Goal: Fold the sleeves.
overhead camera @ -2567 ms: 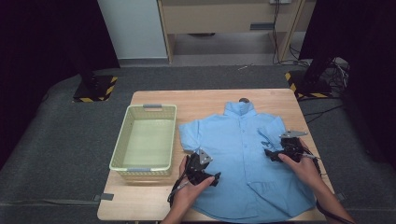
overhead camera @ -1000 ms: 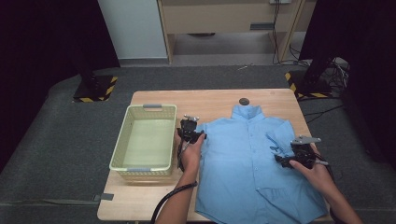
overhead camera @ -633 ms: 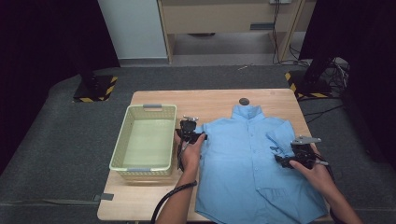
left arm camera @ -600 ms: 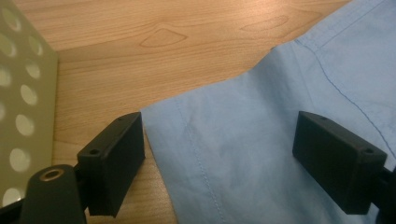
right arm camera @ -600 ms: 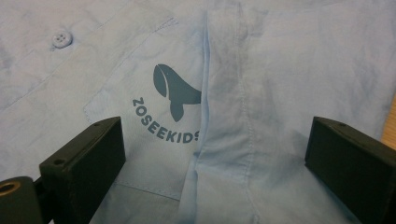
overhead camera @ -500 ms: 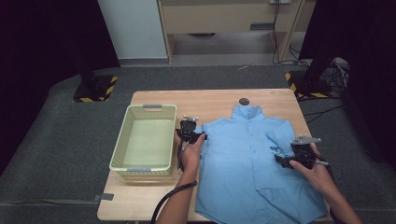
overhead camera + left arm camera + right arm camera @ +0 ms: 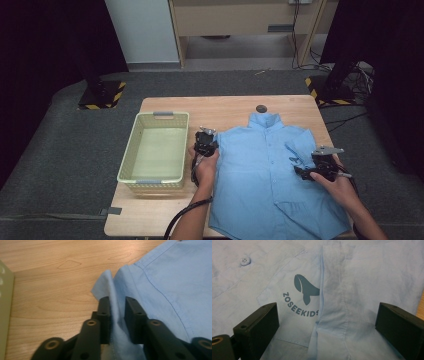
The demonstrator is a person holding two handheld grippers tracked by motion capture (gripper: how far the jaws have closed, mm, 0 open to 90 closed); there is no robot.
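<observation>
A light blue button-up shirt (image 7: 265,170) lies flat on the wooden table (image 7: 235,107), collar away from me. My left gripper (image 7: 206,135) sits at the shirt's upper left corner. Its jaws have just been closing, and in the left gripper view (image 7: 117,305) they pinch a raised fold of the shirt's edge (image 7: 113,292). My right gripper (image 7: 305,167) rests at the shirt's right side. In the right gripper view (image 7: 327,317) it stands wide open over a folded sleeve (image 7: 342,302) and a chest pocket with a whale logo (image 7: 305,293).
A pale green plastic basket (image 7: 131,150) stands on the left of the table, close beside my left hand. A small dark round object (image 7: 261,108) lies just beyond the collar. Bare wood runs along the table's far edge.
My left hand has gone from the shirt's lower left up to its upper left corner, and the shirt's left side is drawn in. The right hand has shifted slightly outward. Both look still over the last second.
</observation>
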